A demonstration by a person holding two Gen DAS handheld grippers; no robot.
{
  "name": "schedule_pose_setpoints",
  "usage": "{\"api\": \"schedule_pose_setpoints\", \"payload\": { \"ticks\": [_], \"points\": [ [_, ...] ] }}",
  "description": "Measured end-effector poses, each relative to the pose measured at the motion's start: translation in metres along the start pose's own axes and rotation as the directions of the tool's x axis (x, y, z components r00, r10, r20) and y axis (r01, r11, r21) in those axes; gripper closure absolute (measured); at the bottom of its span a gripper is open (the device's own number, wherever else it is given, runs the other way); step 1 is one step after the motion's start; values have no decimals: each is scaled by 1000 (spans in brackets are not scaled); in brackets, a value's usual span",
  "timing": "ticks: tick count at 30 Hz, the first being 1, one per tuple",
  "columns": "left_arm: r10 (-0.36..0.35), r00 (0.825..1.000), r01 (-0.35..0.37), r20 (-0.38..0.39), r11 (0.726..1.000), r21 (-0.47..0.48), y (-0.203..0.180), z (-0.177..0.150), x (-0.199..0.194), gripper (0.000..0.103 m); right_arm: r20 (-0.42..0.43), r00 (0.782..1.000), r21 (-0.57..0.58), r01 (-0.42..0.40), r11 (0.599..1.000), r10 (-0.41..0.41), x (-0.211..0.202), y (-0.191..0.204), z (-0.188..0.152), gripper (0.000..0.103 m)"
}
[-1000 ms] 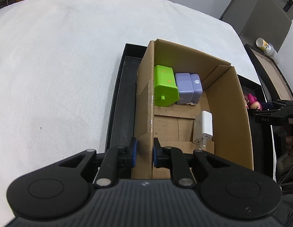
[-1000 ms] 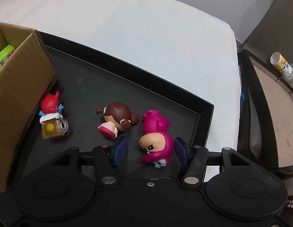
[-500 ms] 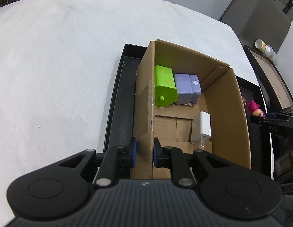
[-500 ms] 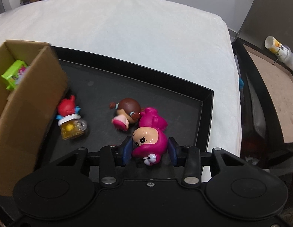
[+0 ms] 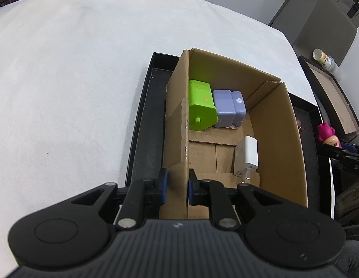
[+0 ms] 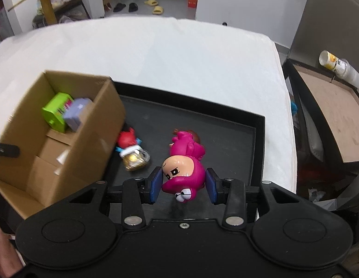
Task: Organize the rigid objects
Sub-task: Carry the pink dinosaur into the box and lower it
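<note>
Pink figure [image 6: 182,173] hangs clamped between the blue pads [image 6: 155,184] of the right tool [image 6: 183,184], head toward the camera, lifted clear above the black tray [image 6: 258,139]. From the left wrist view the same figure [image 5: 328,134] shows just to the right of the box [image 5: 292,143], held up beside its right wall by the right tool [image 5: 343,149].

Left tool [image 5: 176,186] is pinched on the box's near left wall, one pad [image 5: 162,186] outside and the other inside the cardboard.

Taking the box as the landmark: it stands inside the tray, at its left end. Inside it, a white charger [image 5: 247,156] lies near the front, against the right wall, prongs toward the camera. At the far end a green block [image 5: 201,105] sits against the left wall, and a lilac block [image 5: 228,107] touches its right side.

To the right of the box, on the tray floor, a red figure [image 6: 130,149] with a clear yellowish base lies just beside the box wall. Farther right, a brown-haired figure [image 6: 193,135] is mostly hidden behind the pink one.

The tray rests on a counter covered with a white cloth [image 5: 63,81], which stretches beyond the box. Past the counter's right edge stand a dark framed board [image 6: 329,111] and a white-and-yellow canister [image 6: 336,63].
</note>
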State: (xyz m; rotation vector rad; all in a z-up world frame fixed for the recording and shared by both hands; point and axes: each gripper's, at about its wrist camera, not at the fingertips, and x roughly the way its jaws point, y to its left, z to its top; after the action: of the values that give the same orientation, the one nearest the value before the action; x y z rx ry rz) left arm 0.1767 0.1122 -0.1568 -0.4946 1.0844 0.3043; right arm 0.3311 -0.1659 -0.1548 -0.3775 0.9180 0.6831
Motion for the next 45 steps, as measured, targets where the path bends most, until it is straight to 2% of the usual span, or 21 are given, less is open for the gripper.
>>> {"api": "schedule_pose_setpoints", "payload": {
  "ticks": [17,45],
  "points": [
    [-2,1000,2,9,1000,22,-1,-2,-1,87,104,991,-7,-89,996,89,-40,31,22,64],
    [-13,1000,13,5,1000,22,0,-2,-2,87,147,966,-94,-201,975,213,-40,96,57,64]
  ]
}}
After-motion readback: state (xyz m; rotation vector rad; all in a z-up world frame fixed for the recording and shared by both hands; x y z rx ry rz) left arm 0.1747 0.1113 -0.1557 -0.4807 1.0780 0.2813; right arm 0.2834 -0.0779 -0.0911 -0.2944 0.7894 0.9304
